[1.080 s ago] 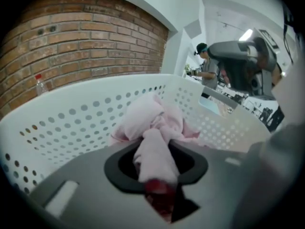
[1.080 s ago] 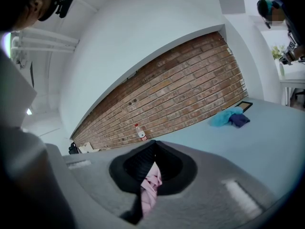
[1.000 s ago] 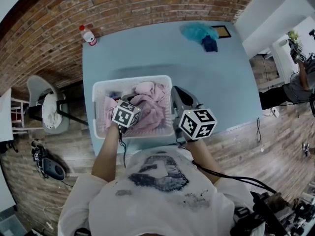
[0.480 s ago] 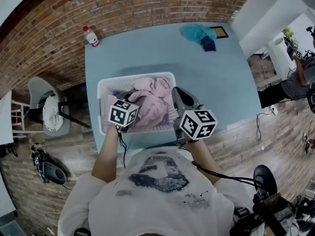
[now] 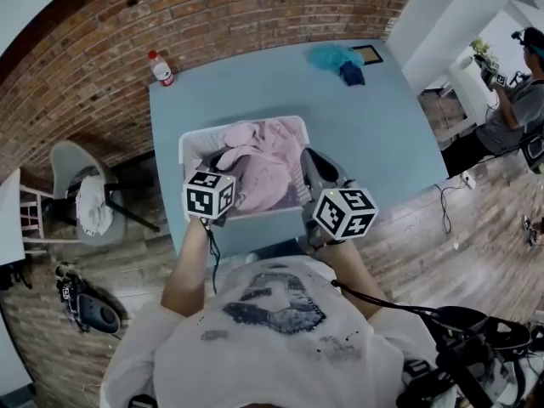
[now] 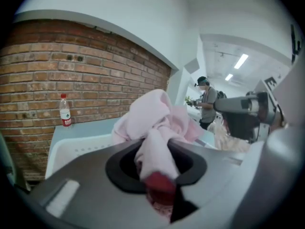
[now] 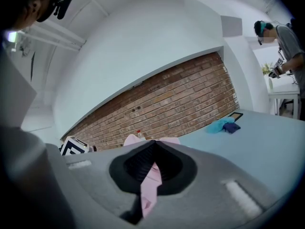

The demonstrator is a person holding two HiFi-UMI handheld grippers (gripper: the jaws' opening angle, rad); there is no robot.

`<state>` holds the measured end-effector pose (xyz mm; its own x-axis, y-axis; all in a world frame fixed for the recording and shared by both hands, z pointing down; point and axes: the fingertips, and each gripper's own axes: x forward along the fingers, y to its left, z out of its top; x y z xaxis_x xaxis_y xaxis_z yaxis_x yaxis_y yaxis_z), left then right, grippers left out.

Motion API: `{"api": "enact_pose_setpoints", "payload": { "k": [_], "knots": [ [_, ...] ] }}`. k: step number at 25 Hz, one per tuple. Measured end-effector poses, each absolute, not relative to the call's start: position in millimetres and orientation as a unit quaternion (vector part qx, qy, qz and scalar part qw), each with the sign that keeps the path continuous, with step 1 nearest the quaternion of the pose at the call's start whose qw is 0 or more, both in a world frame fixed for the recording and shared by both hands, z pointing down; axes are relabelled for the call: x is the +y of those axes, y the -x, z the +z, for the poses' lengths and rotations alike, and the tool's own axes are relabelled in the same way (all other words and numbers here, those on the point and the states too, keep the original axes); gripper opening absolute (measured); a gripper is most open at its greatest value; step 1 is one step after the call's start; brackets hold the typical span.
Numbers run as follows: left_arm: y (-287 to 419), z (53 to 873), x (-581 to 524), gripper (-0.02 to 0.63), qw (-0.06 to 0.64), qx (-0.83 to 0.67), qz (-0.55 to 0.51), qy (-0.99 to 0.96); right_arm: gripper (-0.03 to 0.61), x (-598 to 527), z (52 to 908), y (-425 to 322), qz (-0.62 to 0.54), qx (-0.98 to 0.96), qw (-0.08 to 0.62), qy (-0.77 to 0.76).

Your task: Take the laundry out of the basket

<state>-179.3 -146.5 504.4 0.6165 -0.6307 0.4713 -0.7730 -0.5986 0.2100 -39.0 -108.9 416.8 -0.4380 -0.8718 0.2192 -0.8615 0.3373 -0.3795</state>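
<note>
A white laundry basket (image 5: pixel 192 142) stands at the near edge of the blue table (image 5: pixel 382 134). A pink garment (image 5: pixel 270 161) bulges up out of it, held between both grippers. My left gripper (image 5: pixel 221 165) is over the basket's left side, shut on a fold of the pink garment (image 6: pixel 155 128); a red bit of cloth shows below the pinch. My right gripper (image 5: pixel 311 172) is at the basket's right rim, shut on a thin strip of the same pink garment (image 7: pixel 151 175). Whatever lies deeper in the basket is hidden.
A plastic bottle (image 5: pixel 161 68) stands at the table's far left corner. A teal cloth (image 5: pixel 330 56), a dark blue cloth (image 5: pixel 351 74) and a framed tablet (image 5: pixel 367 53) lie at the far right. A grey chair (image 5: pixel 76 185) is on the left, a person (image 5: pixel 514 100) on the right.
Both grippers have risen with the pink garment, which now bulges higher above the basket. The left one climbed more and the right one shifted sideways.
</note>
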Motion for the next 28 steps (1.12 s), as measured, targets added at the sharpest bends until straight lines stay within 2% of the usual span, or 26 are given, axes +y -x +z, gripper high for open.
{"api": "enact_pose_setpoints", "payload": {
  "k": [20, 28],
  "knots": [
    [199.3, 395.7, -121.0, 0.098, 0.142, -0.407, 0.086, -0.898, -0.003, -51.9, 362.4, 47.8, -0.145, 0.802, 0.009, 0.579],
    [176.1, 355.5, -135.7, 0.097, 0.115, -0.429, 0.069, -0.893, -0.003, -72.2, 344.5, 21.0, -0.127, 0.819, 0.024, 0.559]
  ]
}}
